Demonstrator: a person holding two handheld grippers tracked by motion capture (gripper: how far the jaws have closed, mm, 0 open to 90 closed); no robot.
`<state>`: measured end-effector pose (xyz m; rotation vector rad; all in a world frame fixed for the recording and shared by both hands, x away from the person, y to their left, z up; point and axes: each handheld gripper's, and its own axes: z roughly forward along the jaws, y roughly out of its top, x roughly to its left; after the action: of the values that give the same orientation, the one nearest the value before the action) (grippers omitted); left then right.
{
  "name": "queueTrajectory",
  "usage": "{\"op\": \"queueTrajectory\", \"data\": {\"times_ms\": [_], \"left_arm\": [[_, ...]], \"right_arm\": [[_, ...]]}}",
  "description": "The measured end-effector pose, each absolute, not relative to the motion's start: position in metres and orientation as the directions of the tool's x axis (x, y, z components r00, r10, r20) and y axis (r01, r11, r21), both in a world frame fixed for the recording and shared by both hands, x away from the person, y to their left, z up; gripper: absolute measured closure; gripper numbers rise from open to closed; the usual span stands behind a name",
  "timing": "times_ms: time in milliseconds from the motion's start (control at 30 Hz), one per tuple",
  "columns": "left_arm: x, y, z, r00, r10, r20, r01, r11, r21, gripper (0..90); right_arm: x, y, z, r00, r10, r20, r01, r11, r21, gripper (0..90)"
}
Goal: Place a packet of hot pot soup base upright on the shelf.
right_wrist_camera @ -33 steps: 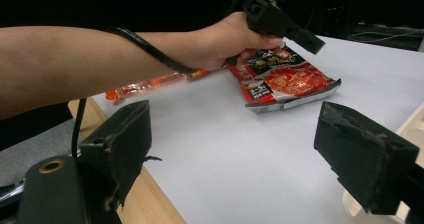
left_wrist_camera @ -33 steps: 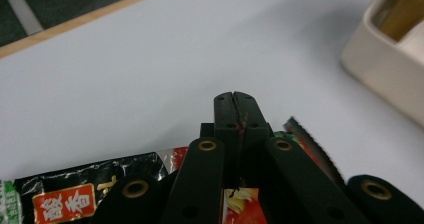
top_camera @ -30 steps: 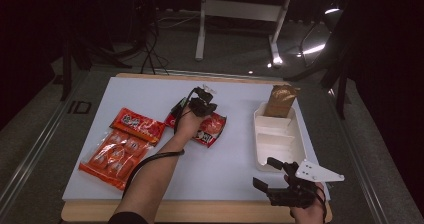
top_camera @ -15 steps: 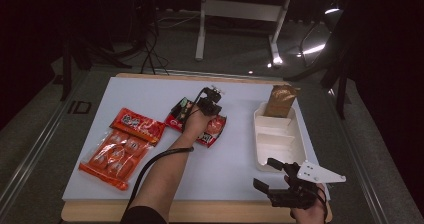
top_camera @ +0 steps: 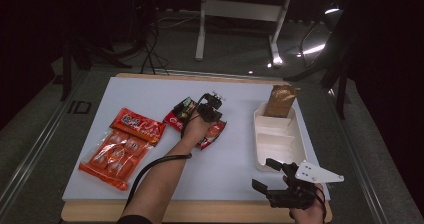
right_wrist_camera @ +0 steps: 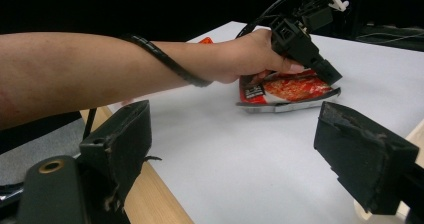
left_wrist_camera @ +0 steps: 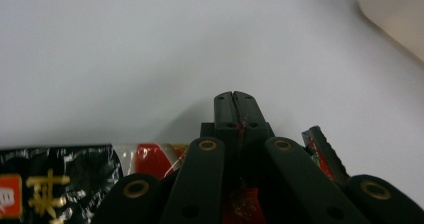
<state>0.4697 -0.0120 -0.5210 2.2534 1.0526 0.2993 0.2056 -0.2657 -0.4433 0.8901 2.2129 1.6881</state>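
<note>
A red snack packet lies mid-table under the person's left hand. My left gripper sits at the packet's far edge. In the left gripper view its jaws are pressed together with a red sliver of the packet pinched between them. The right gripper view shows that packet with one edge slightly raised under the left gripper. My right gripper hovers near the table's front right edge, open, with nothing between its fingers.
A white compartment tray stands at the right, with a brown pouch upright at its far end. Two orange-red packets lie at the left. A wooden strip runs along the table's front edge.
The left hand and its gripper have shifted slightly right along the red packet. The right gripper has stayed in place, still open.
</note>
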Motion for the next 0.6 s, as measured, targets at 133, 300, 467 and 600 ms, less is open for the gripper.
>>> {"op": "queueTrajectory", "data": {"times_ms": [133, 300, 467, 600], "left_arm": [[0.458, -0.012, -0.52, 0.664, 0.744, -0.068, 0.612, -0.49, 0.621, 90.0], [0.445, -0.007, -0.518, 0.67, 0.735, -0.107, 0.62, -0.474, 0.625, 90.0], [0.431, -0.004, -0.512, 0.674, 0.732, -0.101, 0.62, -0.486, 0.616, 90.0], [0.426, 0.002, -0.512, 0.666, 0.737, -0.117, 0.633, -0.475, 0.611, 90.0]], "right_arm": [[0.205, -0.264, -0.443, -0.794, 0.58, 0.18, 0.33, 0.163, 0.93, 15.4], [0.206, -0.262, -0.444, -0.796, 0.578, 0.183, 0.335, 0.168, 0.927, 15.4], [0.206, -0.26, -0.444, -0.799, 0.573, 0.181, 0.334, 0.173, 0.927, 15.4], [0.206, -0.26, -0.444, -0.801, 0.571, 0.18, 0.332, 0.174, 0.927, 15.4]]}}
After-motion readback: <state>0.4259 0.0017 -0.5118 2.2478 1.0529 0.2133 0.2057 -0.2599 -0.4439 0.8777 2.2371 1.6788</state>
